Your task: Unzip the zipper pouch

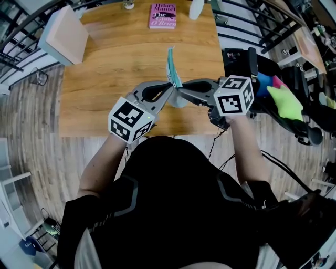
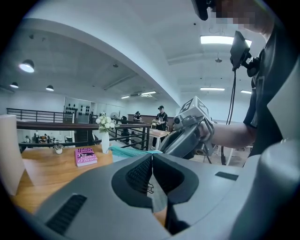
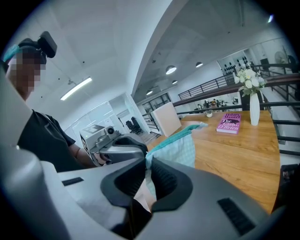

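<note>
A teal checked zipper pouch (image 1: 172,68) hangs in the air above the wooden table (image 1: 115,68), held between both grippers. My left gripper (image 1: 170,87) comes in from the left and is shut on the pouch's small metal zipper pull (image 2: 149,188). My right gripper (image 1: 181,91) comes in from the right, nose to nose with the left one, and is shut on the pouch's fabric (image 3: 180,146). The pouch's teal top edge (image 2: 133,151) sticks out past the left jaws. Most of its zipper line is hidden by the jaws.
A pink book (image 1: 162,16) lies at the table's far edge beside a white vase (image 1: 196,8). A white box (image 1: 65,34) stands on the far left corner. A black cart with bright soft items (image 1: 283,100) is close on the right. Railings ring the table.
</note>
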Action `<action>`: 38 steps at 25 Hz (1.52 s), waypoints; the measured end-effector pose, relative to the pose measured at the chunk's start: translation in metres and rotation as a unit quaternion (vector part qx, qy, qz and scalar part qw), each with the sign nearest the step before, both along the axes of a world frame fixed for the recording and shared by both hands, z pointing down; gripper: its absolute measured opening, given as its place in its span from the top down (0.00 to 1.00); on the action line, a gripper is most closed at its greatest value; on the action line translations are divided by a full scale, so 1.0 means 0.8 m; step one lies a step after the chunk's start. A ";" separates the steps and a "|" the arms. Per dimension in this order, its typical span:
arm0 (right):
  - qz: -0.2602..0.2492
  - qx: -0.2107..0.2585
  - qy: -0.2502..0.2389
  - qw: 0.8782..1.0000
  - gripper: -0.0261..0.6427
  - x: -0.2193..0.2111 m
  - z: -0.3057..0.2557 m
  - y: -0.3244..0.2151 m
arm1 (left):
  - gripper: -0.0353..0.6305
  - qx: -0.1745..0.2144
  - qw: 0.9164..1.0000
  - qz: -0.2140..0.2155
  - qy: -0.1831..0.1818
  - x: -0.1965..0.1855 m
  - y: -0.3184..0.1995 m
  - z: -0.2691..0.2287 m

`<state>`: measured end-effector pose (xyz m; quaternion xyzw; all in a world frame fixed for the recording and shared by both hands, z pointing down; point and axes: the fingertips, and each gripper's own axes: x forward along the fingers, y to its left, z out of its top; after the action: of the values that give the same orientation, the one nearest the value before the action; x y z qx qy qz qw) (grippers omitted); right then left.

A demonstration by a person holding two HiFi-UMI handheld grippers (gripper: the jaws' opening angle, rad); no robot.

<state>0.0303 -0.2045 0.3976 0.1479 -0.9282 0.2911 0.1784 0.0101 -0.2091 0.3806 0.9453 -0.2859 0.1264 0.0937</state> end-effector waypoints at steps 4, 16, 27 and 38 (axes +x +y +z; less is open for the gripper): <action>-0.011 -0.002 0.009 1.000 0.89 0.004 0.006 0.004 | 0.90 0.004 1.000 -0.014 -0.012 -0.013 -0.014 0.001; -0.029 0.008 0.016 0.999 0.89 0.010 0.012 -0.003 | 0.90 0.002 0.996 -0.084 -0.029 -0.054 -0.052 0.001; -0.020 0.014 0.019 1.000 0.89 0.017 0.014 -0.030 | 0.90 -0.001 0.988 -0.152 -0.022 -0.107 -0.074 -0.003; -0.014 0.014 0.026 0.999 0.89 0.010 0.025 -0.057 | 0.90 -0.028 0.978 -0.205 -0.022 -0.168 -0.073 0.010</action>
<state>0.0380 -0.2501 0.4173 0.1455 -0.9292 0.2713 0.2047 -0.1242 -0.2671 0.3885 0.8604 -0.4723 0.1328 0.1382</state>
